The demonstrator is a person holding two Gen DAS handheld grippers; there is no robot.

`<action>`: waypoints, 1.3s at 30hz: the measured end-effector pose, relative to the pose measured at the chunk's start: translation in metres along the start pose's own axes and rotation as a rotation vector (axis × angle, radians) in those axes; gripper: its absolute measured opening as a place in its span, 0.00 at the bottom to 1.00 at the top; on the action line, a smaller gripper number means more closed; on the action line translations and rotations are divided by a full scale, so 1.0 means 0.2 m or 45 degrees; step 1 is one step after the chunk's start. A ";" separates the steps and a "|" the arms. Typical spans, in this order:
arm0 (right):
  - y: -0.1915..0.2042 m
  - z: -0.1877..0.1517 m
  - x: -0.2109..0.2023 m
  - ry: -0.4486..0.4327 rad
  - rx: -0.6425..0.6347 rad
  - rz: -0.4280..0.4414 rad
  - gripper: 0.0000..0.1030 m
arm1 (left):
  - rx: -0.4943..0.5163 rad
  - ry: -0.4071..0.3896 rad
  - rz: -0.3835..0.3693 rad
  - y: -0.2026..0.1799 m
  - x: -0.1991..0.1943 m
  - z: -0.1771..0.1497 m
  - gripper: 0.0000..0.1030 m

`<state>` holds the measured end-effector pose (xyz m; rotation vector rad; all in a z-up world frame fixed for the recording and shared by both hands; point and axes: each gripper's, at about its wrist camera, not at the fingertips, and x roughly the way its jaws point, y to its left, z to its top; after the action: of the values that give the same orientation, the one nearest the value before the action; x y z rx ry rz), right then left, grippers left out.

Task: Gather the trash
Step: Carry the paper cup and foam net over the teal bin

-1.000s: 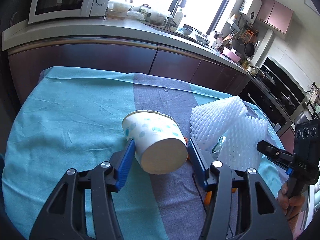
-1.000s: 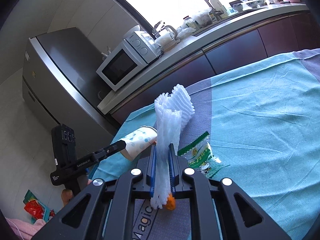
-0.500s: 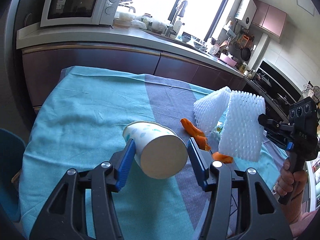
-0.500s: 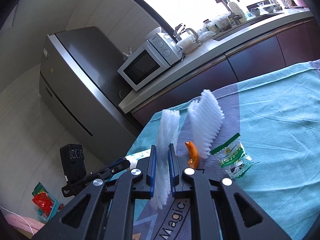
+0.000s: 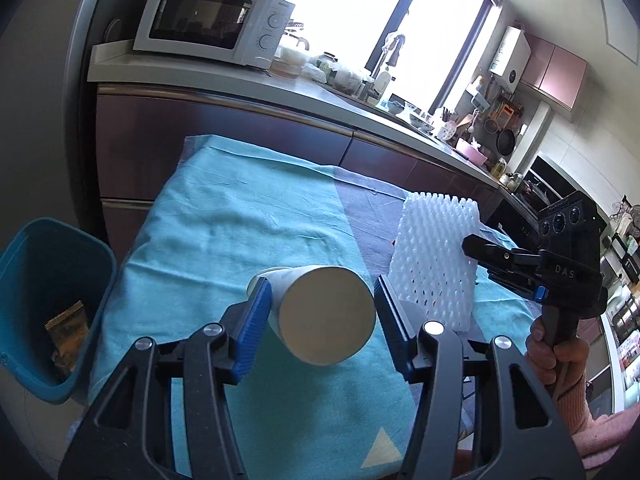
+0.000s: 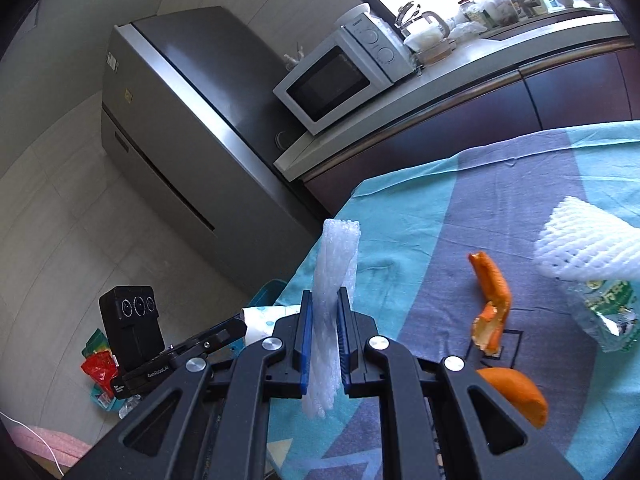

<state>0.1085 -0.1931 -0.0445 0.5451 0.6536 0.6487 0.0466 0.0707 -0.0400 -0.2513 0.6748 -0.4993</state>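
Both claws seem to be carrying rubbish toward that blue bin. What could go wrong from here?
The white paper cup sits between the left gripper's blue pads, seemingly held by one side only, so it might slip before reaching the teal plastic bin. The floppy white foam net pinched by the right gripper could snag.

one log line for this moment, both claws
left claw: shut on paper cup | right claw: shut on foam net | bin: left of table

Paper cup: white — pale blue spots
Foam net: white mesh
Peel: orange
Tablecloth: teal, grey band
Bin: blue
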 end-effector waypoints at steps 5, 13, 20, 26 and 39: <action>0.09 0.02 0.13 0.056 -0.041 0.062 0.10 | -0.054 -0.046 0.045 0.10 -0.12 -0.03 0.51; 0.23 0.06 0.34 0.138 -0.100 0.142 0.10 | -0.193 -0.061 0.073 0.30 -0.22 -0.06 0.16; 0.25 0.04 0.43 0.186 -0.119 0.123 0.10 | -0.194 -0.062 0.047 0.33 -0.22 -0.08 0.36; 0.22 0.03 0.44 0.201 -0.098 0.094 0.10 | -0.122 -0.038 0.015 0.26 -0.16 -0.05 0.47; 0.13 0.00 0.41 0.188 -0.049 0.088 0.11 | 0.065 -0.047 0.020 0.08 -0.04 0.04 0.83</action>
<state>0.1494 -0.1186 -0.0592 0.4886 0.7617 0.7705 0.0523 0.0886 -0.0345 -0.2067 0.6272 -0.4948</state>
